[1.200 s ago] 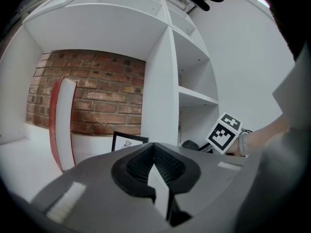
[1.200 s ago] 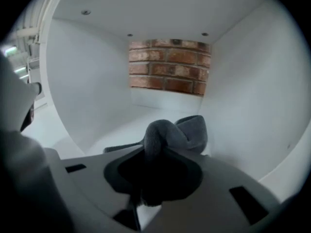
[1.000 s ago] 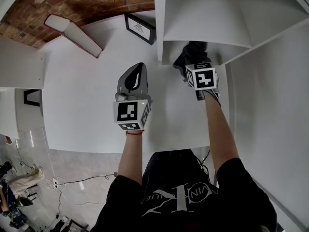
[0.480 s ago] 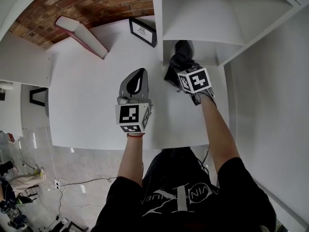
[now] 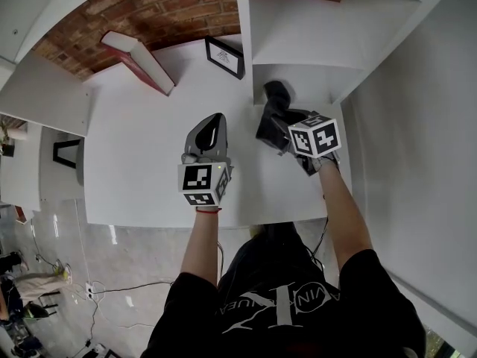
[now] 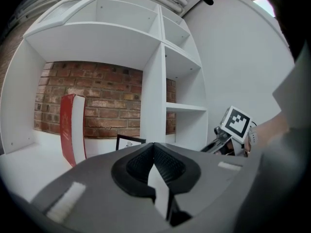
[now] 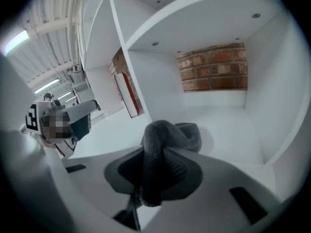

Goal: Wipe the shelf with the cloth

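My right gripper point(image 5: 287, 129) is shut on a dark grey cloth point(image 5: 273, 110); the cloth bunches up between the jaws and hangs over their tips point(image 7: 165, 135). It sits low at the front of the small white shelf compartment point(image 5: 298, 84), whose floor and brick back show in the right gripper view point(image 7: 218, 125). My left gripper point(image 5: 216, 119) hovers over the wide white shelf board point(image 5: 134, 148) to the left of the divider. Its jaws meet at the tips with nothing between them point(image 6: 154, 147).
A red-and-white book point(image 5: 141, 58) leans against the brick wall at the back left. A small black-framed picture point(image 5: 223, 57) stands beside the white divider point(image 5: 244, 43). A white wall closes the right side. The floor with cables lies below the shelf's front edge.
My right gripper has drawn the cloth back out of the compartment mouth, toward me and slightly left. The left gripper has hardly moved. The head camera has shifted.
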`<state>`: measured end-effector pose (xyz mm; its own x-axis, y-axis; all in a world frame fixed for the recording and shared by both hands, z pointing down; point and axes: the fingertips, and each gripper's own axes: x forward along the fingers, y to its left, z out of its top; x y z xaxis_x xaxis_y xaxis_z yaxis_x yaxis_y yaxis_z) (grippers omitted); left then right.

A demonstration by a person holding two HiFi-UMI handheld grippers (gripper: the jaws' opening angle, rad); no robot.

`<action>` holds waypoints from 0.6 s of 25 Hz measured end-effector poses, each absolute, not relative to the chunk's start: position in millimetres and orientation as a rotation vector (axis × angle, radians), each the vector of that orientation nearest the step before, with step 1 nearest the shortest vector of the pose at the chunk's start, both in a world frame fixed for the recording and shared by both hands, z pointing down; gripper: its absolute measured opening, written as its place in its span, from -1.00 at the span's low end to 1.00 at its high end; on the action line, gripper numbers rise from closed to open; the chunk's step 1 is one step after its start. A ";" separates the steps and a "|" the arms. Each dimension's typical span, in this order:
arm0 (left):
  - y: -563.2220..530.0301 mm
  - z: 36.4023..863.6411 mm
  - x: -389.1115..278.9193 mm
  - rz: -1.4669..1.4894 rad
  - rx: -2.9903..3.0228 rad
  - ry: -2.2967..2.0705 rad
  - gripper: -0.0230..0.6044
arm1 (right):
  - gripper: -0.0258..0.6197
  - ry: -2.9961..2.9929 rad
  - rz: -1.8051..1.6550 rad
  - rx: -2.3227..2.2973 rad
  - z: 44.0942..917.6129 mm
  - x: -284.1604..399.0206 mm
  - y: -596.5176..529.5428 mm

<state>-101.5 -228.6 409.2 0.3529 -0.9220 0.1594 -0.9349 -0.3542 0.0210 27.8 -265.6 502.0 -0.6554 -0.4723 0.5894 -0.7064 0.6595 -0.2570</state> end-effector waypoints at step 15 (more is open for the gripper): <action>-181.0 379.3 -106.4 0.122 2.536 -1.639 -0.89 | -0.66 -2.485 0.479 1.017 413.7 48.4 -205.5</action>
<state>-106.4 -181.0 379.3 0.4108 -0.9021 0.1322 -0.9117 -0.4069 0.0564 48.4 -205.5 413.7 -0.6493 -0.5801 0.4917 -0.7213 0.6748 -0.1563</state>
